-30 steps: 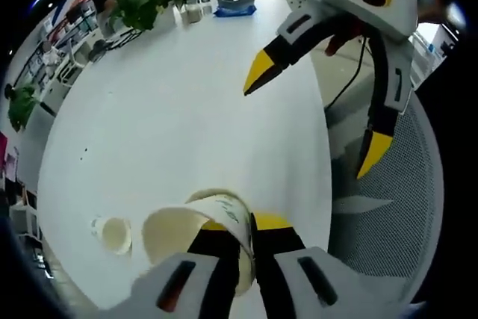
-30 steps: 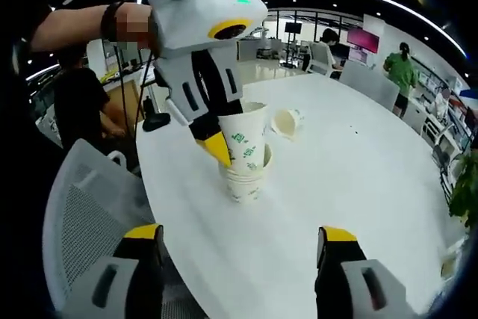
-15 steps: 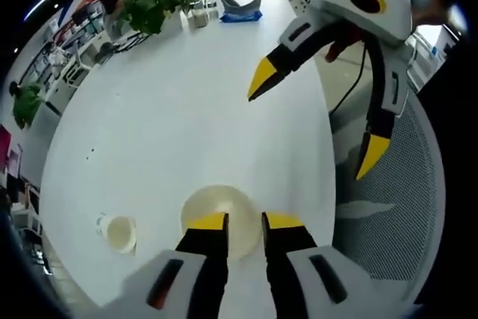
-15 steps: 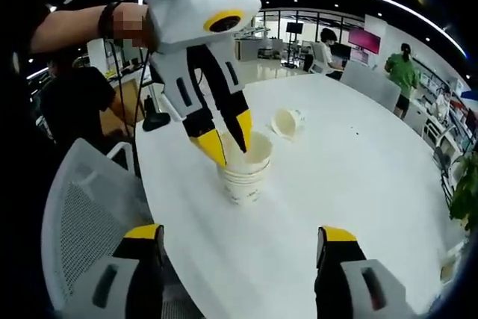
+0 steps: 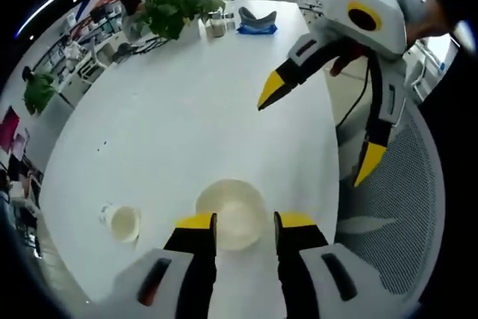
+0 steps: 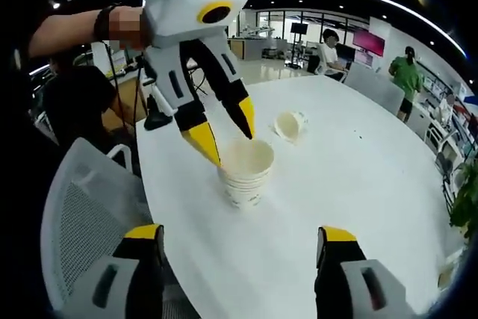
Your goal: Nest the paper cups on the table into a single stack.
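Observation:
A stack of nested white paper cups stands upright on the white table near its edge. My left gripper hovers just above the stack's rim, open, with nothing between its yellow fingertips. A single loose cup lies on its side a short way beyond the stack. My right gripper is open and empty, held back from the stack over the table's near edge.
A grey mesh chair stands against the table edge beside the stack. A potted plant and a blue-grey object sit at the far end. People stand in the background.
The cup held in my left gripper went down into the stack. The left jaws then opened, let it go and rose slightly above the rim. The right gripper stayed put.

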Tool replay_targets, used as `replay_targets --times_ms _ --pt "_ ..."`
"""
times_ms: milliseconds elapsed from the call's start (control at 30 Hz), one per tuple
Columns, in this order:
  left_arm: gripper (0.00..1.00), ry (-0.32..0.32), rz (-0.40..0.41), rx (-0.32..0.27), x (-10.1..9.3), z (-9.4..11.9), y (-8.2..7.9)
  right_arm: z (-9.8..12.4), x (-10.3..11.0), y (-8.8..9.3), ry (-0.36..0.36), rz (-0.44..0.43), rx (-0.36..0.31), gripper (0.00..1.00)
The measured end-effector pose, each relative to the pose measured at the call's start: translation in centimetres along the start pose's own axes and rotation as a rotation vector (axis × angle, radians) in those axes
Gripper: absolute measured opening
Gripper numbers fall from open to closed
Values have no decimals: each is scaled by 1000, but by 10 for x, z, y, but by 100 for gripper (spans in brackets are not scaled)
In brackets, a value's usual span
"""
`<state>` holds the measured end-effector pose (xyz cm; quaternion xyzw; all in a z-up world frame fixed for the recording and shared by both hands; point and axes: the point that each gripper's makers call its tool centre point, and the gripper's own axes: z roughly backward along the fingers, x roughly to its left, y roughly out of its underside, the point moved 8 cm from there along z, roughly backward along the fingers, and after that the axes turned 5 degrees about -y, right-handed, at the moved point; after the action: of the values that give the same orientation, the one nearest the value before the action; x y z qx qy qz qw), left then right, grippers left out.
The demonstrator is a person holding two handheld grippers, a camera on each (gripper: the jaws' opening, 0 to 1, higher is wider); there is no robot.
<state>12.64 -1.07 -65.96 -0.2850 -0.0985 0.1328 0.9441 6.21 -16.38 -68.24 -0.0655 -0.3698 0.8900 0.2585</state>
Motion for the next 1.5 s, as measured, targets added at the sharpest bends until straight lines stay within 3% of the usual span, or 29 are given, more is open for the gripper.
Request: replay_targets --times_ms 367,567,667,900,1167,1500 --pt "47 -92 264 -189 14 23 19 -2 -7 -6 16 -7 -19 84" --pt "56 -128 363 -228 17 32 33 -3 -8 -12 17 -15 -28 83" --pt "61 -150 405 -257 9 38 34 -6 -12 -15 29 -25 -26 83" --pt "62 -186 459 -276 4 45 49 -7 -20 -29 40 -73 -85 78" --pt "64 -215 532 -287 0 52 72 -11 -33 -46 62 -78 -106 78" --pt "65 -241 577 -297 2 57 86 -21 -64 -84 97 -95 -161 76"
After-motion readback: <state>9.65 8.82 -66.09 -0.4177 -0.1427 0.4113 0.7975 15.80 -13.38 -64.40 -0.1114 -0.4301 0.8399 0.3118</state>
